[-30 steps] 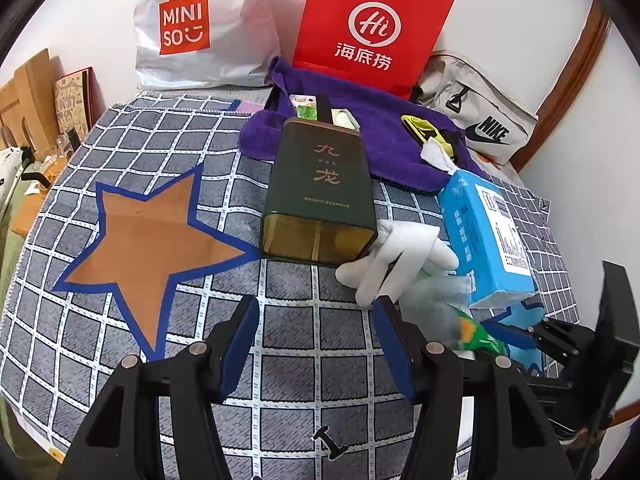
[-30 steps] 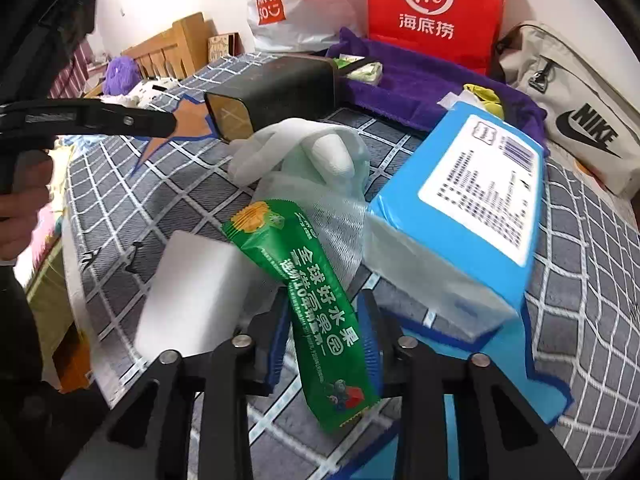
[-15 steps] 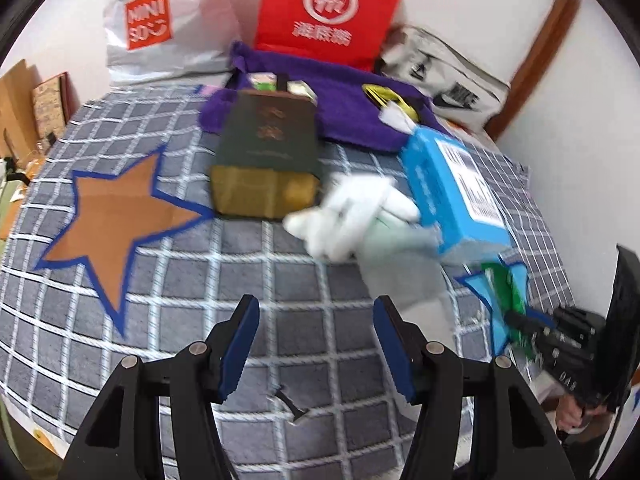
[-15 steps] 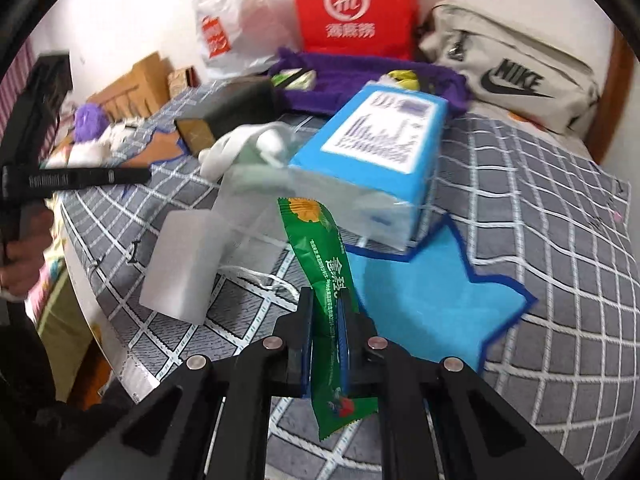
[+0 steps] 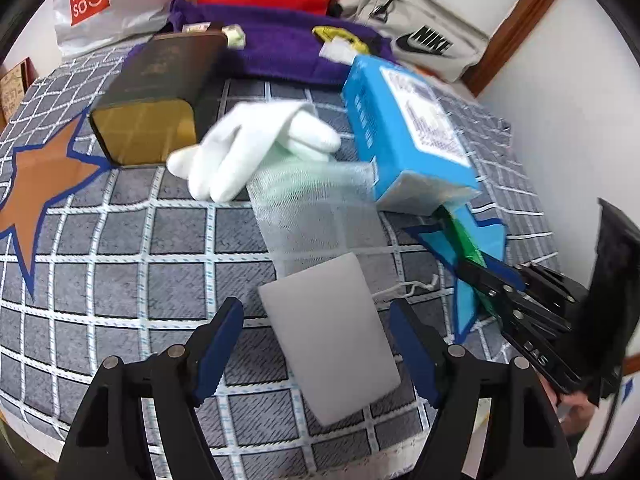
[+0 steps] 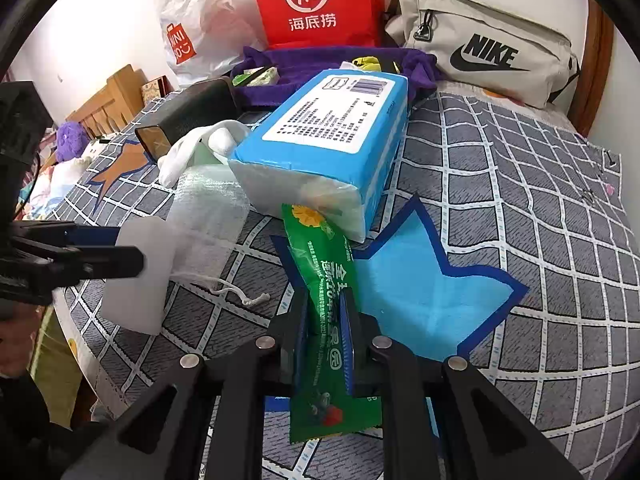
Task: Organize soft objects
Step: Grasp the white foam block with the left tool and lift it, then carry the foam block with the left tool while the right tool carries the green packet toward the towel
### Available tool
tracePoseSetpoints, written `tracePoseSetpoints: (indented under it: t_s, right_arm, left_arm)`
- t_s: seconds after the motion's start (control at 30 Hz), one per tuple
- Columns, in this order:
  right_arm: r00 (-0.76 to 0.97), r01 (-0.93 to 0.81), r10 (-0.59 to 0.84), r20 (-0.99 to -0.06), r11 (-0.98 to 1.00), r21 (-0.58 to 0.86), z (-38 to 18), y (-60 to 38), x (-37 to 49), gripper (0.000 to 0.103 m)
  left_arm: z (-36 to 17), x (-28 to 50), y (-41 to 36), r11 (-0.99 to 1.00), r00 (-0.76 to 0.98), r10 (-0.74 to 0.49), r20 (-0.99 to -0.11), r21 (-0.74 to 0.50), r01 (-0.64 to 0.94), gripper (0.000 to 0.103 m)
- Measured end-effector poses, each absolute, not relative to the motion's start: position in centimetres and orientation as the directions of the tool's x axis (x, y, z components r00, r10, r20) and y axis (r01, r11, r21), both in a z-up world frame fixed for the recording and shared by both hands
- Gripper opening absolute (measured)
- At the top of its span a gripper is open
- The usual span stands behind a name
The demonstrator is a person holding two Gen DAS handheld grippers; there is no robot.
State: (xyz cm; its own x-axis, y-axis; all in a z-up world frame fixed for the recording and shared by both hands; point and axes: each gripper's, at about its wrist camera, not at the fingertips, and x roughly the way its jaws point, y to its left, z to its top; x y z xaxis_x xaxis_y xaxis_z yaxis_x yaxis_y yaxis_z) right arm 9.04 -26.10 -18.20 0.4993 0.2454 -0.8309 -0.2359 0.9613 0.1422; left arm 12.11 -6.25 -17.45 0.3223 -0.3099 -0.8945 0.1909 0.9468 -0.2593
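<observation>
My right gripper (image 6: pixel 325 306) is shut on a green snack packet (image 6: pixel 320 264) and holds it above the blue star patch (image 6: pixel 412 292), just in front of the blue tissue pack (image 6: pixel 332 132). It also shows in the left wrist view (image 5: pixel 480 268). My left gripper (image 5: pixel 316 322) is open, with its fingers on either side of a white sponge block (image 5: pixel 332 344) on the checked cloth. A mesh pouch (image 5: pixel 316 204) and a white glove (image 5: pixel 256 148) lie beyond the sponge.
A dark green tin (image 5: pixel 160 92) lies on its side at the left. A purple towel (image 5: pixel 276 48) with small items, a red bag (image 6: pixel 316 0), a white Miniso bag (image 6: pixel 192 20) and a grey Nike bag (image 6: pixel 488 48) are at the back.
My left gripper has moved forward and right, so the sponge now lies between its fingers. My right gripper still holds the green packet, now near the tissue pack's end.
</observation>
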Motion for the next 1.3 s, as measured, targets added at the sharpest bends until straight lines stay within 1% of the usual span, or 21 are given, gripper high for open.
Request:
tracePoseSetpoints:
  t_s: [0.07,0.13,0.2,0.27,0.4,0.5,0.6,0.67,0.77,1.03,1.3]
  right_arm:
    - [0.504,-0.237,0.254,-0.825,0.960,0.150,-18.2,-26.2,9.0,0.014]
    - [0.507,-0.235,0.265,-0.820,0.958,0.164,-18.3,-26.4,8.9,0.015]
    - [0.512,-0.230,0.265,-0.817,0.959,0.167,-18.3,-26.4,8.9,0.014]
    - [0.520,-0.229,0.258,-0.814,0.960,0.158,-18.2,-26.2,8.7,0.014]
    - [0.521,-0.229,0.258,-0.814,0.961,0.158,-18.0,-25.7,8.6,0.013]
    - [0.517,-0.240,0.266,-0.814,0.957,0.161,-17.9,-25.2,8.7,0.012]
    - [0.517,-0.242,0.272,-0.812,0.956,0.167,-17.5,-24.9,8.8,0.011]
    - [0.514,-0.243,0.286,-0.808,0.953,0.183,-17.1,-24.8,8.8,0.011]
    - [0.524,-0.238,0.284,-0.803,0.954,0.182,-16.3,-24.6,8.5,0.011]
    - [0.566,-0.247,0.287,-0.773,0.953,0.174,-13.3,-24.1,8.0,0.011]
    - [0.596,-0.255,0.299,-0.745,0.951,0.177,-10.4,-23.9,8.4,0.011]
  left_arm:
    - [-18.3,12.4,-7.1,0.952,0.304,-0.287,-0.909,-0.235,0.197,0.074]
    - [-18.9,12.5,-7.3,0.961,0.315,-0.254,-0.914,-0.201,0.191,0.071]
    - [-18.5,12.4,-6.9,0.962,0.349,-0.250,-0.903,-0.191,0.194,0.059]
    - [-18.3,12.4,-5.8,0.964,0.359,-0.254,-0.898,-0.203,0.173,0.057]
    - [-17.5,12.5,-2.4,0.982,0.415,-0.189,-0.890,-0.164,0.097,0.057]
    - [-17.4,12.9,-0.3,0.987,0.426,-0.155,-0.892,-0.154,0.037,0.057]
    - [-17.7,13.4,1.9,0.980,0.405,-0.178,-0.897,-0.198,-0.007,0.057]
    - [-17.6,13.2,2.8,0.970,0.405,-0.216,-0.889,-0.241,-0.011,0.057]
    - [-17.1,13.1,3.3,0.975,0.422,-0.196,-0.885,-0.224,-0.017,0.057]
    - [-14.2,12.7,4.0,0.968,0.475,-0.222,-0.852,-0.250,0.004,0.057]
    - [-11.6,13.2,4.2,0.971,0.508,-0.212,-0.835,-0.239,0.011,0.057]
